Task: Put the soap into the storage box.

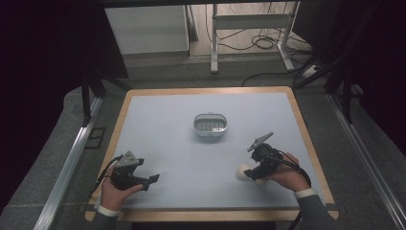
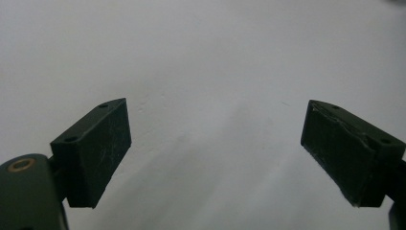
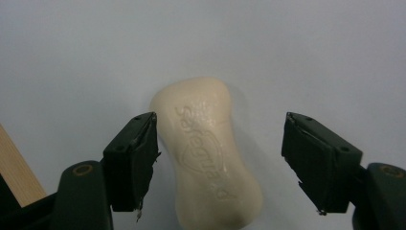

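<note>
Right gripper view: right gripper (image 3: 220,167) spread wide with the cream soap bar (image 3: 208,153) lying between its jaws at lower centre, unclamped (looks like pre-grasp). Left gripper (image 2: 215,148) released over bare table (image 2: 201,57). Farther up, mid-frame in the high view, sits a soap dish (image 1: 209,124); next move likely calls for closing squarely on the bar's narrow waist.

In the high view the right gripper (image 1: 255,176) covers part of the soap bar (image 1: 243,172), whose near end the right gripper view cuts off; the white dish's (image 1: 209,124) contents are too small to tell.
</note>
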